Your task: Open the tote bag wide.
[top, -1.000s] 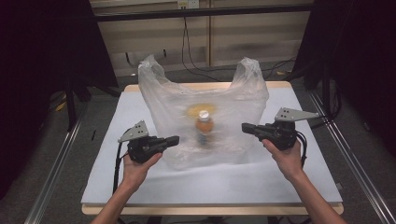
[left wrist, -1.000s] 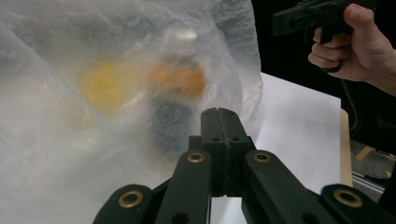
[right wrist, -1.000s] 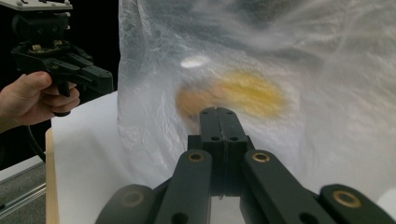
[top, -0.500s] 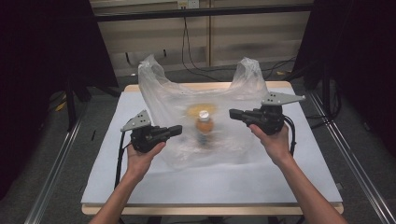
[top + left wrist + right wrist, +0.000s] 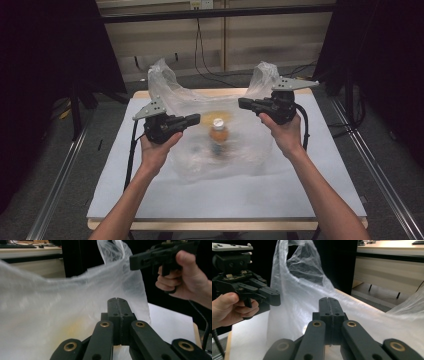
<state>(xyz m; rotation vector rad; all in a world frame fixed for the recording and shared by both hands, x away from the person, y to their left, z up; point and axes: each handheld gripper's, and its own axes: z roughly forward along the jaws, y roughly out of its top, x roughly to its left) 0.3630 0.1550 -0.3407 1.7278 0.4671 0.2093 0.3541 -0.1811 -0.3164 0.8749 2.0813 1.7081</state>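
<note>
With both hands raised since a second ago, my left gripper (image 5: 194, 119) and right gripper (image 5: 245, 103), fingers fully closed on nothing, flank the clear plastic bag (image 5: 200, 107) holding a bottle (image 5: 218, 135) mid-worktop (image 5: 310, 185), ready to take its handles.

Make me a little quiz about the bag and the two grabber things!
1. True or false: the jaws of the left gripper are shut.
2. What stands inside the bag?
A. a bottle
B. a shoe
C. a book
3. Fill in: the bag rests on a white ____.

Key:
1. True; the right gripper is shut too.
2. A: a bottle with a white cap.
3. table
</note>
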